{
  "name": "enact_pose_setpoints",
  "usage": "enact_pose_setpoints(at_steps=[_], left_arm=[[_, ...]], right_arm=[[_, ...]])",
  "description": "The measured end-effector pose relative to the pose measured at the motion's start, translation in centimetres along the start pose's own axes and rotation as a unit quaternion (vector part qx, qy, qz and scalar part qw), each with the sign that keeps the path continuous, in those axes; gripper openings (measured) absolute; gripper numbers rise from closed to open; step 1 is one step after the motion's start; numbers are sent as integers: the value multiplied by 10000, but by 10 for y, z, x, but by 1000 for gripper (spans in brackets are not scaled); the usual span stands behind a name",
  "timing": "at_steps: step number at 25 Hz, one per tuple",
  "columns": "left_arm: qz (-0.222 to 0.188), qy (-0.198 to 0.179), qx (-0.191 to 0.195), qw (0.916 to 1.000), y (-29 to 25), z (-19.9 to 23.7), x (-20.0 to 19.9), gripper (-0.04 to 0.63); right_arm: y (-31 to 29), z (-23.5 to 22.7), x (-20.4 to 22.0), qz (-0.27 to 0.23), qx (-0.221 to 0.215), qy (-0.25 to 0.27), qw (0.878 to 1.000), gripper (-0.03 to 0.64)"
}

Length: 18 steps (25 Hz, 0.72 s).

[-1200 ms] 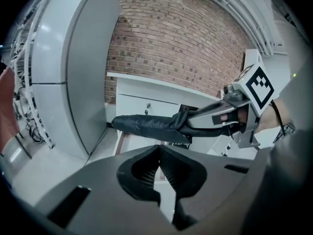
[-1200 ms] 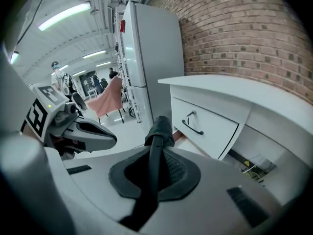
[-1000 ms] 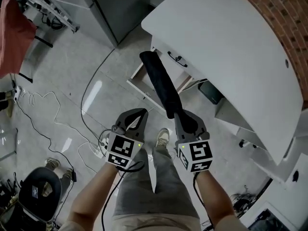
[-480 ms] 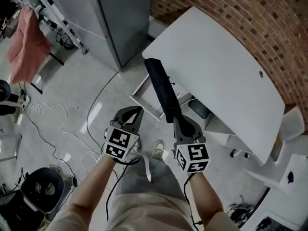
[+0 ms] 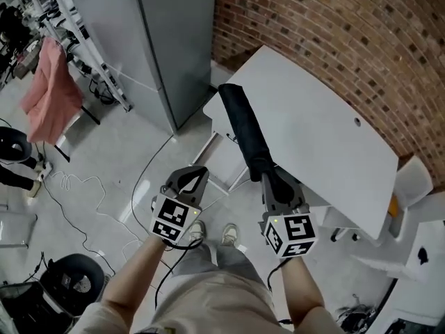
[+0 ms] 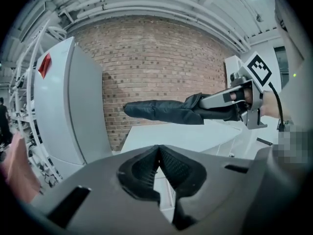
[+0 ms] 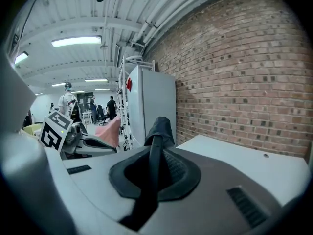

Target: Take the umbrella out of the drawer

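Note:
A black folded umbrella (image 5: 247, 134) sticks out forward and up from my right gripper (image 5: 272, 181), which is shut on its near end. The umbrella hangs above the left edge of the white desk (image 5: 320, 117) and above the open drawer (image 5: 221, 160) below it. In the right gripper view the umbrella (image 7: 160, 127) runs out between the pads. My left gripper (image 5: 195, 176) is beside it to the left, shut with nothing in it. Seen from the left gripper view, the umbrella (image 6: 161, 111) lies level in the air, and the left gripper (image 6: 157, 153) has its pads together.
A tall grey cabinet (image 5: 160, 40) stands left of the desk against a brick wall (image 5: 334, 26). A pink cloth (image 5: 52, 82) hangs on a rack at the left. Cables (image 5: 76, 193) trail over the floor, and a black stool (image 5: 69, 284) is at the lower left.
Both grippers have risen, and the umbrella has come up from just over the drawer to above the desk's edge. The right gripper's hold has stayed the same, and the left has stayed shut.

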State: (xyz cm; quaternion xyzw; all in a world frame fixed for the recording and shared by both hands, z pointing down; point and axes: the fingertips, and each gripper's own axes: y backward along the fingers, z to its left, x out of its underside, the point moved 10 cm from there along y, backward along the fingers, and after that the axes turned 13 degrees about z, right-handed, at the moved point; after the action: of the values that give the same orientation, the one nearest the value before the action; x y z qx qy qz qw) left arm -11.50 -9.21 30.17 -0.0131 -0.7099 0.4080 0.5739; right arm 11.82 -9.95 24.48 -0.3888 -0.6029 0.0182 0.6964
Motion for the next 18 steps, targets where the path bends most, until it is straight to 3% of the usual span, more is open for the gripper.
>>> enact_pose_setpoints(at_steps=[10,18], left_arm=[[-765,-187,-153,9968,52,1,-72,8],[-1226,-263,-419,9912,97,0,-100,8]], right_arm=[[60,1,-59,-624,34,235,9978,17],[100,12,-85,-1063,-163,473,9931,17]])
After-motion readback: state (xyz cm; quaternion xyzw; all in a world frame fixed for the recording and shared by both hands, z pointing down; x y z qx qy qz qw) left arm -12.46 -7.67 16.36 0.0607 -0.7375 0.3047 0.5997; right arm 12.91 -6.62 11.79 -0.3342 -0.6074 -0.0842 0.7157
